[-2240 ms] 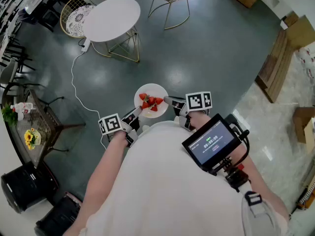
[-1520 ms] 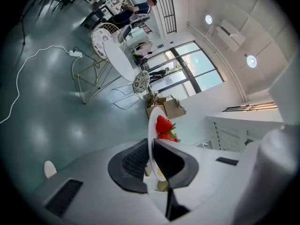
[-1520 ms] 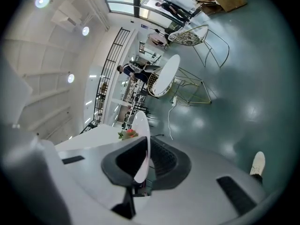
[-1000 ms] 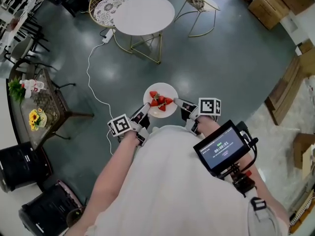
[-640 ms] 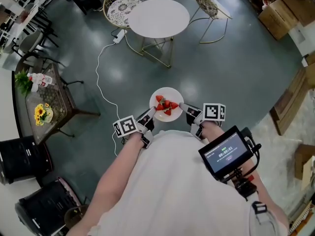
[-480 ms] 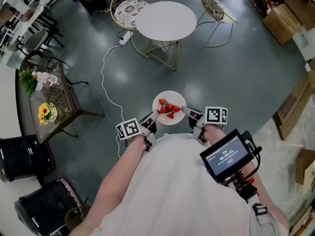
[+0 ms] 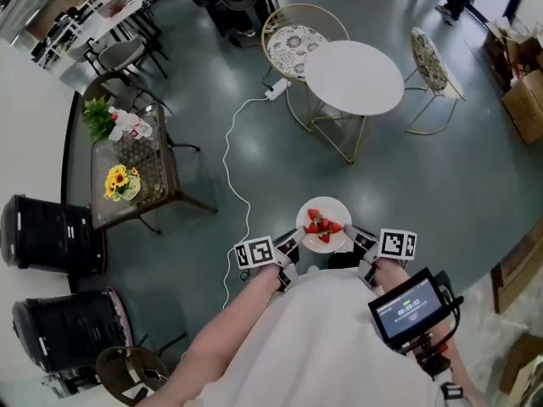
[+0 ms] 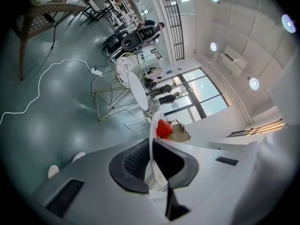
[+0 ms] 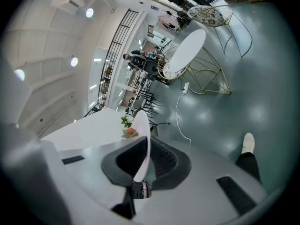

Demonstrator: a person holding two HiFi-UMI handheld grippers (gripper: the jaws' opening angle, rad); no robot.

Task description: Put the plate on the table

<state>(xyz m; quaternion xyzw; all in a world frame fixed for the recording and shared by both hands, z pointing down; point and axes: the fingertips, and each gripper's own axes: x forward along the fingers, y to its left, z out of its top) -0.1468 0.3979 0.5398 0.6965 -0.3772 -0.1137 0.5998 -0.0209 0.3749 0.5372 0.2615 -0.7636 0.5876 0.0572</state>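
A white plate with several red strawberries is carried in the air over the grey floor, just in front of the person. My left gripper is shut on its left rim and my right gripper is shut on its right rim. In the left gripper view the plate's rim runs edge-on between the dark pads, with a strawberry beyond. The right gripper view shows the rim pinched the same way. The round white table stands some way ahead on gold wire legs.
Two wire chairs flank the round table. A white cable snakes over the floor to a power strip. At the left stands a glass side table with sunflowers and a plant; black bins sit beyond it. Cardboard boxes lie far right.
The person has carried the plate forward in both grippers. The round table now lies nearer ahead and to the right, and the side table with flowers has come further into view.
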